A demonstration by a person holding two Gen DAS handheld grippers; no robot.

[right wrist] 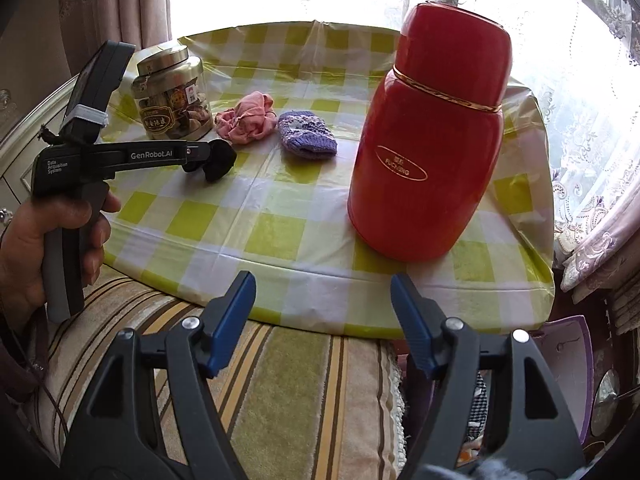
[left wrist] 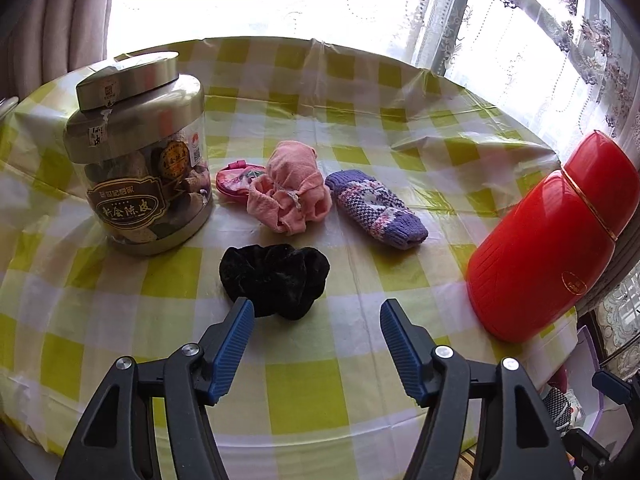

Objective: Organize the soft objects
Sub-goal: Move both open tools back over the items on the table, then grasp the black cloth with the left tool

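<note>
While both pairs of blue-padded jaws stand apart with nothing between them, the soft things lie spread on the round table under its yellow-and-white checked cover.

In the left wrist view, the left gripper hangs low over the cloth, and the black velvet scrunchie lies just past its fingertips at about eleven o'clock, its near edge partly behind the left-hand pad; whether pad and scrunchie touch cannot be told. Farther off at twelve o'clock sits the crumpled pink cloth, with the purple knitted mitten just beside it at one o'clock, and a small pink pouch peeping out from behind the cloth at eleven. A clear jar with a metal lid stands upright at ten o'clock, and a red flask stands at three o'clock near the table's edge.

In the right wrist view, the right gripper is nearer in, over a striped cushion and short of the table rim. The flask rises at one o'clock beyond it. At nine o'clock a hand grips the handle of the left gripper, whose tip reaches the scrunchie. Mitten, pink cloth and jar follow farther back, from twelve round to eleven o'clock. Curtains hang behind, against bright windows.
</note>
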